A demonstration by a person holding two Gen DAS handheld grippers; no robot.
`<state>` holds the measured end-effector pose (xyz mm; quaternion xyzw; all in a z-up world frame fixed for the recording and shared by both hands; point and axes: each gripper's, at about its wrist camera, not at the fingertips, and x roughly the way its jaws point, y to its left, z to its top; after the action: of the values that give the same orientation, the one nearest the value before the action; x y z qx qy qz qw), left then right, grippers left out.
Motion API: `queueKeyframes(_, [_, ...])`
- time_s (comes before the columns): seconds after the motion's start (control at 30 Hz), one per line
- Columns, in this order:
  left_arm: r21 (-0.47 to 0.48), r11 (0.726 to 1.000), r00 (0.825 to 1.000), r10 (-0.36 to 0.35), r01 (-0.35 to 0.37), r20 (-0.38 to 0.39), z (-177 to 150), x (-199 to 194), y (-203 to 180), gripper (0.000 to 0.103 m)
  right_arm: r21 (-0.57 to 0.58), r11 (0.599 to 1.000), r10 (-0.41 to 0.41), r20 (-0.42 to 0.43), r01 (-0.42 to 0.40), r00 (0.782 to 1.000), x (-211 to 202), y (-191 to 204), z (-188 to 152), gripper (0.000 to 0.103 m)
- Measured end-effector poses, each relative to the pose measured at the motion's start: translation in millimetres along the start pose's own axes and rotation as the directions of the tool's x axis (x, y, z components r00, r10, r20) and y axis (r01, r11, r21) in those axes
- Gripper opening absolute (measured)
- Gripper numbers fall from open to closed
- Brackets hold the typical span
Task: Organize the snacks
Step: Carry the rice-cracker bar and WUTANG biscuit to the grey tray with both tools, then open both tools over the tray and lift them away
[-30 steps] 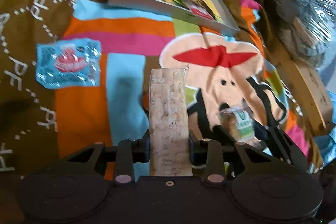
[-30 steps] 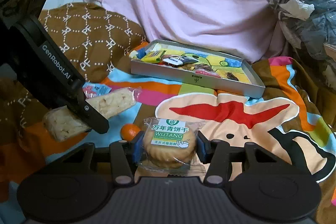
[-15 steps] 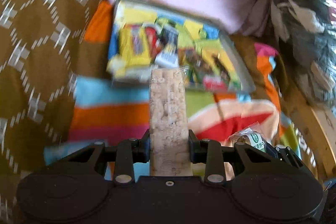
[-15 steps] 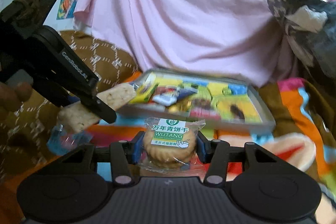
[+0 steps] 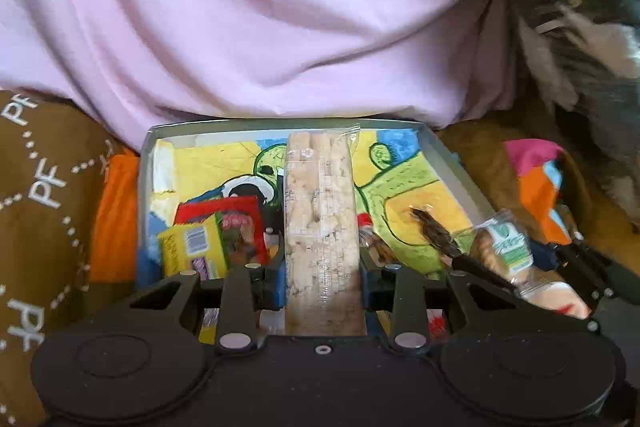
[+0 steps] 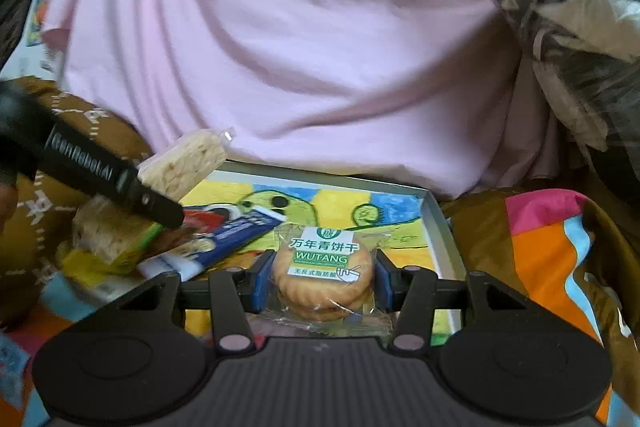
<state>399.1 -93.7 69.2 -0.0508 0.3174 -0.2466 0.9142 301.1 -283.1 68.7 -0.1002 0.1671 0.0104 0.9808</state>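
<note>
Jaws still clamp rice bar (image 5: 320, 227) and biscuit pack (image 6: 324, 267), now over the tray (image 6: 436, 227).

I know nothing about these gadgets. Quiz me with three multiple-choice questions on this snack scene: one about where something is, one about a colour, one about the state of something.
1. Where is the tray relative to the pink cloth?
A. Just in front of it
B. On top of it
C. Wrapped inside it

2. What colour is the band with "WUTANG" on the biscuit packet?
A. Red
B. Green
C. Black

3. What is the left hand-held gripper doing?
A. Standing open and empty
B. Clamped on the long rice cracker bar
C. Clamped on an orange

Answers:
1. A: the cloth hangs directly behind the tray's far rim.
2. B: the white label carries a green band.
3. B: both pads press the sides of the bar, which sticks out over the tray.
</note>
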Motion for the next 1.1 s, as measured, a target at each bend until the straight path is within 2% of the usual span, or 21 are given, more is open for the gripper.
queueKeyframes(0.17, [-0.039,0.999,0.999,0.024,-0.025,-0.032,4,31,-5,0.035,0.069,0.997,-0.016,-0.041,0.019,0.999,23,-13,2,0.054])
queueKeyframes(0.37, [-0.004,0.997,0.996,0.070,-0.071,-0.058,1,53,-19,0.035,0.078,0.996,-0.043,-0.081,0.050,0.996,38,-19,-10,0.054])
queueKeyframes(0.63, [0.025,0.997,0.995,0.075,-0.074,-0.067,-8,59,-31,0.035,0.074,0.994,-0.074,-0.116,0.083,0.991,45,-28,-25,0.054])
queueKeyframes(0.8, [0.012,0.992,0.990,0.122,-0.122,-0.071,-9,62,-33,0.036,0.062,0.995,-0.066,-0.139,0.075,0.988,45,-24,-27,0.056])
queueKeyframes(0.87, [0.001,0.991,0.987,0.136,-0.137,-0.079,-8,62,-31,0.038,0.049,0.996,-0.071,-0.143,0.078,0.987,46,-22,-27,0.059])
queueKeyframes(0.97, [-0.016,0.990,0.987,0.138,-0.140,-0.082,-7,60,-28,0.042,0.047,0.995,-0.079,-0.142,0.087,0.987,45,-21,-25,0.075])
queueKeyframes(1.03, [-0.030,0.991,0.989,0.129,-0.131,-0.079,-6,56,-27,0.047,0.054,0.995,-0.080,-0.130,0.087,0.988,42,-22,-24,0.082])
queueKeyframes(1.1, [-0.033,0.991,0.990,0.127,-0.129,-0.059,-5,50,-29,0.057,0.063,0.994,-0.083,-0.118,0.091,0.990,38,-23,-22,0.087])
